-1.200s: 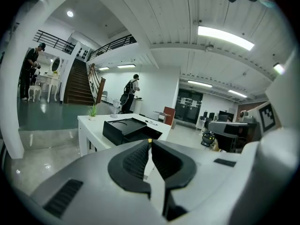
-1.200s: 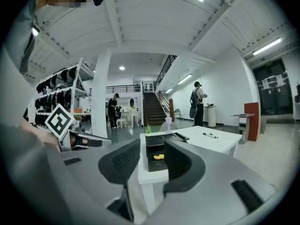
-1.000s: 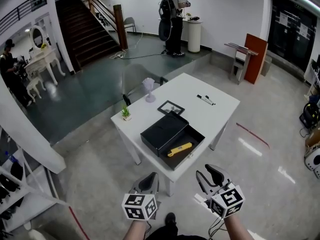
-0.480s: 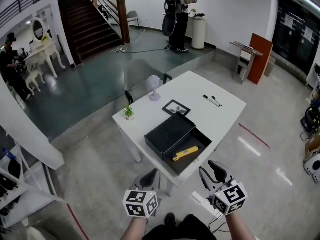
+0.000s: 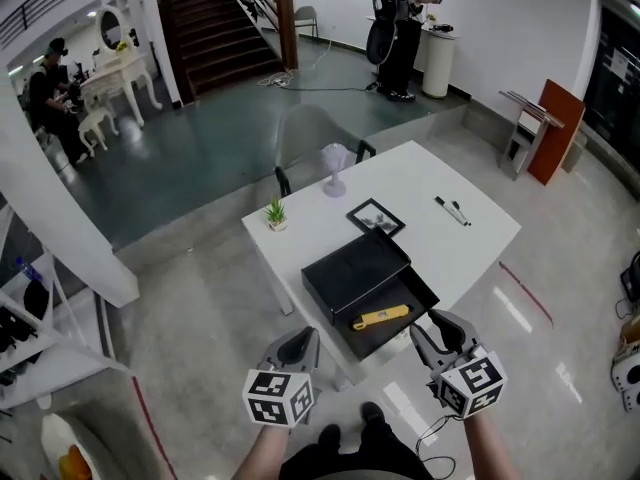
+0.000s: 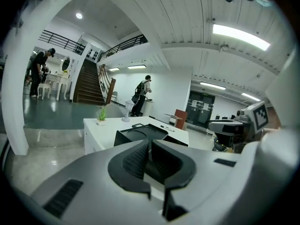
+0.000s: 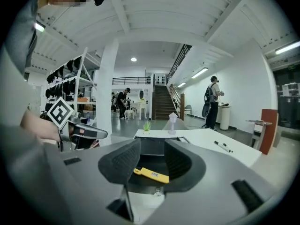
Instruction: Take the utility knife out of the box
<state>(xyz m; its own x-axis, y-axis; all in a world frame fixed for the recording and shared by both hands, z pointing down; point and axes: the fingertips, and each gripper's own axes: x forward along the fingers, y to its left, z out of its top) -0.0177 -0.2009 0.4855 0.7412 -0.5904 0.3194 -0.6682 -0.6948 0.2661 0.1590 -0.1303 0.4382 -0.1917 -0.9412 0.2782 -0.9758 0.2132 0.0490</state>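
One yellow utility knife (image 5: pixel 380 317) lies flat in the open tray of one black box (image 5: pixel 410 290), at the near corner of the white table (image 5: pixel 470 223). Its long axis runs left to right in the head view, the right end slightly farther away. Which end carries the blade I cannot tell. Two grippers hover just before that corner: the left gripper (image 5: pixel 297 345) has its jaws pressed together and empty, and the right gripper (image 5: pixel 447 330) has its jaws well apart, gripping nothing.
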